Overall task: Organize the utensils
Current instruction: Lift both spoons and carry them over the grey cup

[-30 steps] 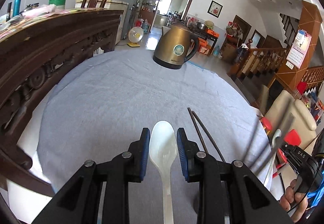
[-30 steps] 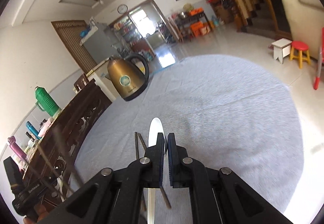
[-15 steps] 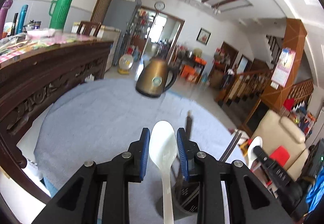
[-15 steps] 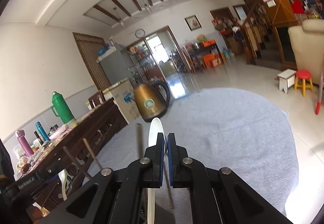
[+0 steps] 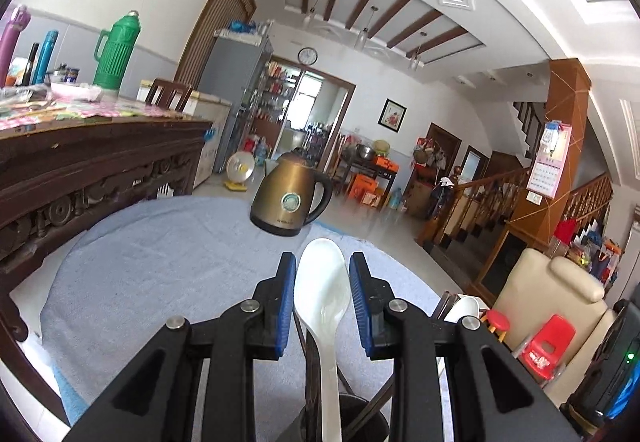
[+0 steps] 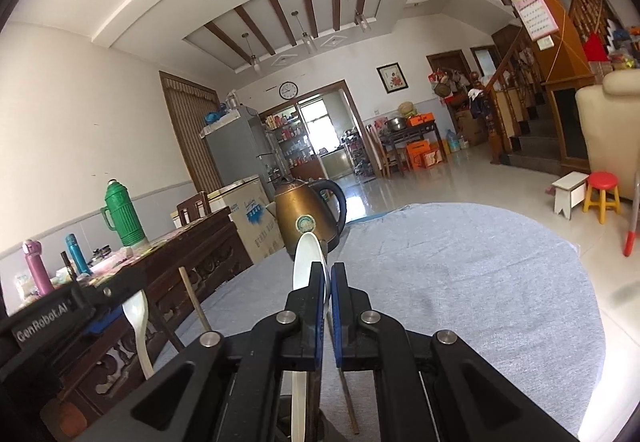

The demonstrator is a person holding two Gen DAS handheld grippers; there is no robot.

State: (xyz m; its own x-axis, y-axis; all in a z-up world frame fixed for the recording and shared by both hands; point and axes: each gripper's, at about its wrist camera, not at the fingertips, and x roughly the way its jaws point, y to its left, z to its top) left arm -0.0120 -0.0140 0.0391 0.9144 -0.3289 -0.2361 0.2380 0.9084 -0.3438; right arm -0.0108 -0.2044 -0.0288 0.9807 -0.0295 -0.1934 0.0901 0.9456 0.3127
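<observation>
both spoons (image 5: 322, 296) higher; chopstick (image 6: 346, 394) right-view only

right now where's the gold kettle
In both wrist views the gold kettle stands at the far edge of the grey cloth, beyond the gripped white spoons, right of the carved sideboard.

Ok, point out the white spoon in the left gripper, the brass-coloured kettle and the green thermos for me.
white spoon (image 5: 322, 284), left wrist view, on the middle of its bowl.
brass-coloured kettle (image 5: 289, 198), left wrist view, on its body by the round badge.
green thermos (image 6: 122, 216), right wrist view, on its ribbed body.
</observation>
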